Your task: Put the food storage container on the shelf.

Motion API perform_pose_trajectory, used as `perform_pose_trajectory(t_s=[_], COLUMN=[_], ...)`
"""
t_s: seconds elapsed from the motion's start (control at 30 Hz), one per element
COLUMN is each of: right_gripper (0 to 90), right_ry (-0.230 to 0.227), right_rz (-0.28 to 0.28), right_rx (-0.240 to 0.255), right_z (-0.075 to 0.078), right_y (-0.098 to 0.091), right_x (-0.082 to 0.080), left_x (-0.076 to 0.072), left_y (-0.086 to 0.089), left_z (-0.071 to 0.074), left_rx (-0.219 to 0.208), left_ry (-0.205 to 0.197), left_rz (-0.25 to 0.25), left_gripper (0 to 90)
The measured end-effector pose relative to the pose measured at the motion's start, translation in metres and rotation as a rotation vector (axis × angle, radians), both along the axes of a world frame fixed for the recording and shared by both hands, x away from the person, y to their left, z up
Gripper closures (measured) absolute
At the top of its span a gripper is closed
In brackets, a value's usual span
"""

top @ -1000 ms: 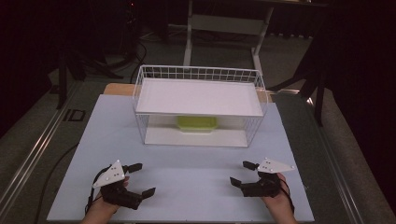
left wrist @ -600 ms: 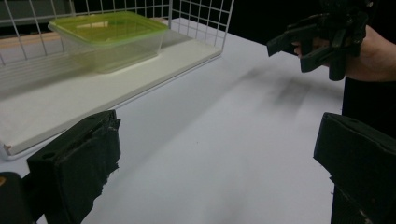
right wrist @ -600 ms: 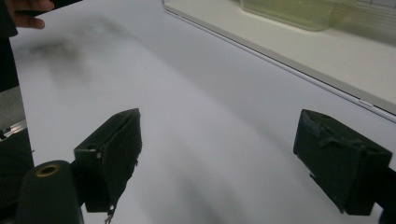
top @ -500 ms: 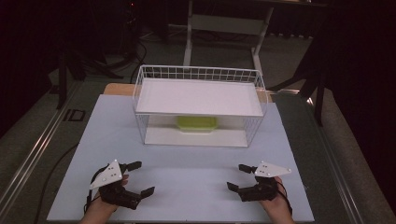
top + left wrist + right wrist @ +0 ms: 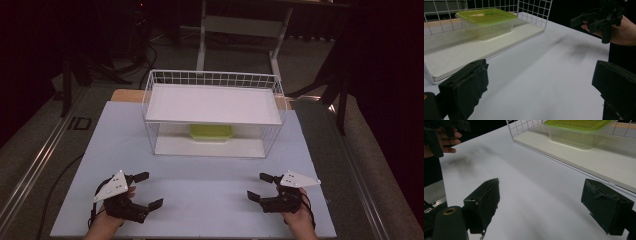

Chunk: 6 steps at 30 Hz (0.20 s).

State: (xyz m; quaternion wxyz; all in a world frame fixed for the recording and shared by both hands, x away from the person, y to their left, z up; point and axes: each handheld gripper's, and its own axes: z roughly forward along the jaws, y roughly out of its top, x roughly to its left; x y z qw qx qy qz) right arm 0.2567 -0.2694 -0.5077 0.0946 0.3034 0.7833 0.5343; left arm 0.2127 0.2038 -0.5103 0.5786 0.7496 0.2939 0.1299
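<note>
High view: white table [image 5: 200, 190], dark room.

Dark room, grey floor [image 5: 45, 150], white desk frame [image 5: 240, 30] behind, black stands [image 5: 340, 90]

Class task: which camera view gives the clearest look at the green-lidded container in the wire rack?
The left gripper view: the green-lidded container sits large there, lid and clear walls both plain. The right gripper view cuts off part of its lid. In the high view the wire rack's upper shelf hides most of it.
</note>
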Motion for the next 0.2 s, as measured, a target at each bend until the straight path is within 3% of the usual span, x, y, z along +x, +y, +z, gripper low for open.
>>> perform_pose_trajectory(t_s=[0.2], right_gripper=[15.3], right_ry=[-0.004], right_rz=[0.005], right_rx=[-0.005], right_z=[0.0003], right_y=[0.0013], right_x=[-0.001], left_x=[0.0005], left_y=[-0.0017], left_z=[-0.0017], left_rx=[0.01], left_ry=[0.004], left_rz=[-0.007], left_gripper=[1.4])
